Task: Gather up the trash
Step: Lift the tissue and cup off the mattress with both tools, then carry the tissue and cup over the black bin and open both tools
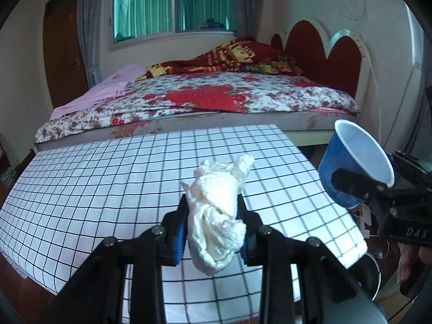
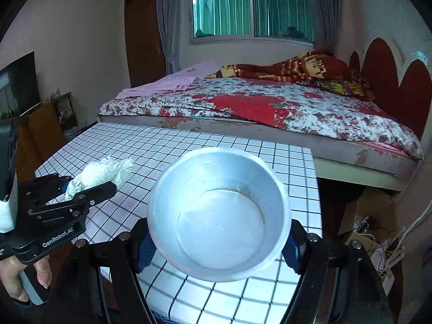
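The left gripper [image 1: 213,216] pinched a crumpled white tissue [image 1: 218,210] between its fingers, the wad sticking out ahead of and below the tips, above the checkered table [image 1: 94,189]. To its right, the right gripper [image 2: 218,243] clamped a blue paper cup [image 2: 218,213] by its sides, the mouth facing back toward the camera.

A crumpled white tissue [image 1: 216,216] is pinched in the air above the checked bench [image 1: 81,189]. A blue paper cup [image 1: 351,167], white inside and empty, is held tipped on its side nearby.
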Available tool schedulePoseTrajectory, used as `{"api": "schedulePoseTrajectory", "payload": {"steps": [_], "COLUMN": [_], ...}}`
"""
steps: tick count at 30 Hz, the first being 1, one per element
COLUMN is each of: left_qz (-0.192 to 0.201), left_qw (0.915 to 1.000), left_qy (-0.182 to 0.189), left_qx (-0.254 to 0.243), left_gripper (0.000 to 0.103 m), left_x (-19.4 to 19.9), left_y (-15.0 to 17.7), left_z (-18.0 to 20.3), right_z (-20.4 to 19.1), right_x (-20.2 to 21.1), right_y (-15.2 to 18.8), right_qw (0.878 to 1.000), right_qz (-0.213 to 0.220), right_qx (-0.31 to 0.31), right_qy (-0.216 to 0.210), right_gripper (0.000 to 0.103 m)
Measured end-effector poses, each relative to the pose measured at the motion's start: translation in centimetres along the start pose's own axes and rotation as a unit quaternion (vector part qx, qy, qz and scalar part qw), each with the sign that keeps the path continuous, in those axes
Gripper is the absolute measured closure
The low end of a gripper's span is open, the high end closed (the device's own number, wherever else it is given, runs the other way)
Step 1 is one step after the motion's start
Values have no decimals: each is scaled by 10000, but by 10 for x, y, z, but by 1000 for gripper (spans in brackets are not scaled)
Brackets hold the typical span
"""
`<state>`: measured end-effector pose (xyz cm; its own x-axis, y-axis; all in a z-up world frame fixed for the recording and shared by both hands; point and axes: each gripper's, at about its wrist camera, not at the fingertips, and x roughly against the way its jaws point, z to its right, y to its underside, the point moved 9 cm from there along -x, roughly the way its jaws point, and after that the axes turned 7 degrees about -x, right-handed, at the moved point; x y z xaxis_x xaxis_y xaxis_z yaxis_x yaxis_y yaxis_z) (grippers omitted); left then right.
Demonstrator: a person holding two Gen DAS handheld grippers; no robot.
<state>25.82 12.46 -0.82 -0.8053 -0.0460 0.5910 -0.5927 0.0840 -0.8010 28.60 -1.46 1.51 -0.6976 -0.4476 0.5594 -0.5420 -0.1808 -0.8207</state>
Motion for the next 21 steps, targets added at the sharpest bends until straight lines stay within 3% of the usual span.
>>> {"api": "schedulePoseTrajectory", "payload": {"steps": [6,21], "left_qz": [128,286], "left_qw": [9997,9968], "left_qy": [165,642], "left_qx": [-131,-373], "left_gripper": [71,71], "left_x": [11,19], "left_y": [-3,7], "left_z": [33,107], "right_z": [15,72], "right_x": [37,73], "right_y": [10,36], "right_qw": [9997,9977], "right_qz": [183,285], "right_qx": [53,-205], "right_qy": [146,573], "right_gripper": [27,27]}}
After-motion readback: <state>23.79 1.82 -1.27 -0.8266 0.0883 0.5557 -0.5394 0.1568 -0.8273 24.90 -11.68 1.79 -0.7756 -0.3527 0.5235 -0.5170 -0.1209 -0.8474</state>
